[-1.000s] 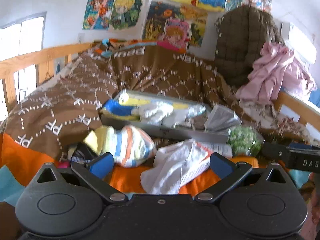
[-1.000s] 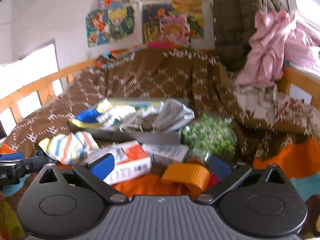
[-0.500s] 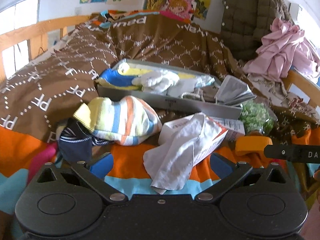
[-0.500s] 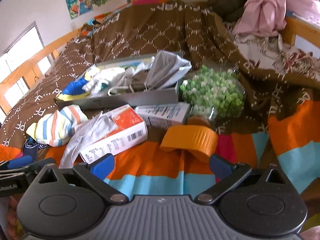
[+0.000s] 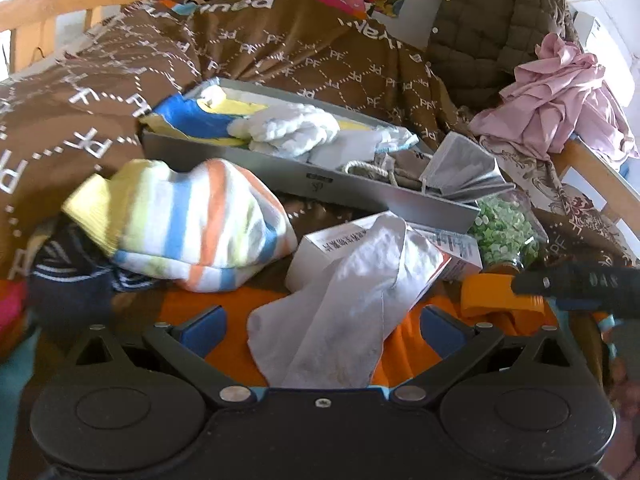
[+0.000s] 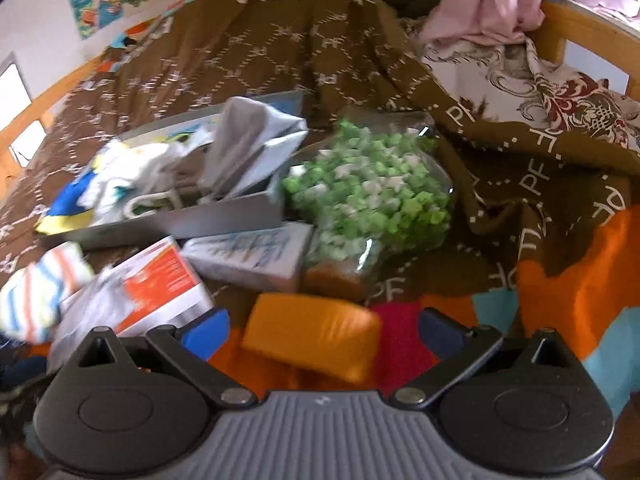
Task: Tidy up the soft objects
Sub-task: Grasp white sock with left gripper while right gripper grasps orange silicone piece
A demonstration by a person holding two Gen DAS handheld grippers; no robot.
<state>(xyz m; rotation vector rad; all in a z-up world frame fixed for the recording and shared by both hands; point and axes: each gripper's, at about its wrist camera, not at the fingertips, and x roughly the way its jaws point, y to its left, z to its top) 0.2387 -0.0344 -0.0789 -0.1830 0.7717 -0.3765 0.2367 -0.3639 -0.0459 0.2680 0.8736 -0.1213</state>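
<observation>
A grey tray (image 5: 360,192) on the bed holds several soft items: a blue and yellow cloth, a white knit piece (image 5: 296,130), a grey face mask (image 5: 460,170). In front of it lie a striped sock (image 5: 188,224), a dark sock (image 5: 68,284) and a white cloth (image 5: 348,304) draped over a box. My left gripper (image 5: 320,328) is open with the white cloth between its fingers. My right gripper (image 6: 324,332) is open around an orange soft block (image 6: 312,336); the tray (image 6: 180,224) lies beyond it.
Two cartons (image 6: 248,256) and a clear bag of green stars (image 6: 372,196) lie by the tray. A brown patterned blanket (image 5: 280,52) covers the bed. Pink clothes (image 5: 560,96) and a quilted jacket (image 5: 492,28) hang on the wooden rail at right.
Both grippers have moved forward and down toward the bed. The white cloth now sits between the left fingers, and the orange block between the right fingers.
</observation>
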